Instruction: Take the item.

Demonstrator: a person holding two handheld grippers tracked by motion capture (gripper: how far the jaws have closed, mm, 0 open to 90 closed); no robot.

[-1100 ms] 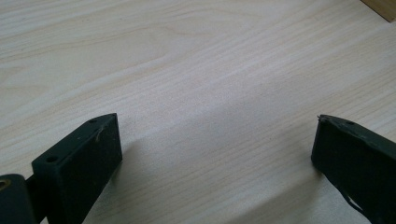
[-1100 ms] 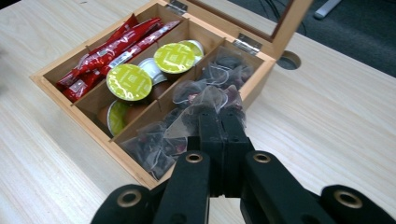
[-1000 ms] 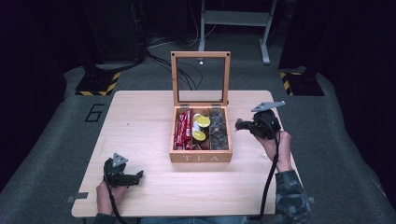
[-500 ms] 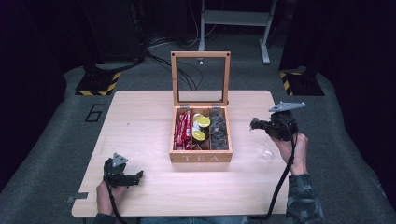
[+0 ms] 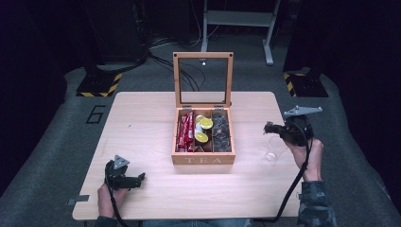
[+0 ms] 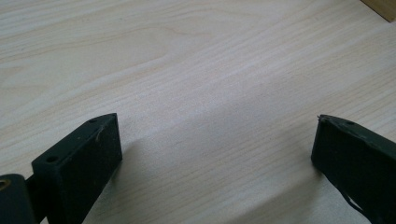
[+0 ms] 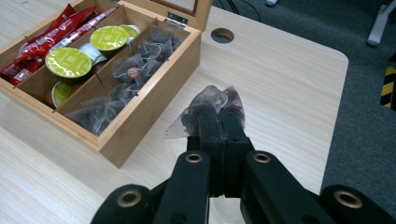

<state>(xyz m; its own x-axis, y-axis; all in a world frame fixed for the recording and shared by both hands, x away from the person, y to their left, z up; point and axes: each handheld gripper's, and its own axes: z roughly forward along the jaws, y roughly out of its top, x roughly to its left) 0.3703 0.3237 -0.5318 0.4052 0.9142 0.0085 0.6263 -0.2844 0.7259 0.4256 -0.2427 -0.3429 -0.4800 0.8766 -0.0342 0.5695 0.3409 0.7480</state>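
Observation:
An open wooden tea box stands mid-table, its glass lid upright. It holds red sachets, green capsules and dark tea bags in three compartments. My right gripper is shut on one dark tea bag, held in the air to the right of the box. In the high view the right gripper hovers just above a clear glass. Near the front left of the table, my left gripper rests low, and its jaws stand wide open with nothing between them.
The light wooden table has a round cable hole near its far right corner. Its right edge drops to grey carpet. Stands with yellow-black bases sit on the floor behind.
My right gripper has carried the tea bag from beside the box rightward, to over the glass. The left gripper has stayed still.

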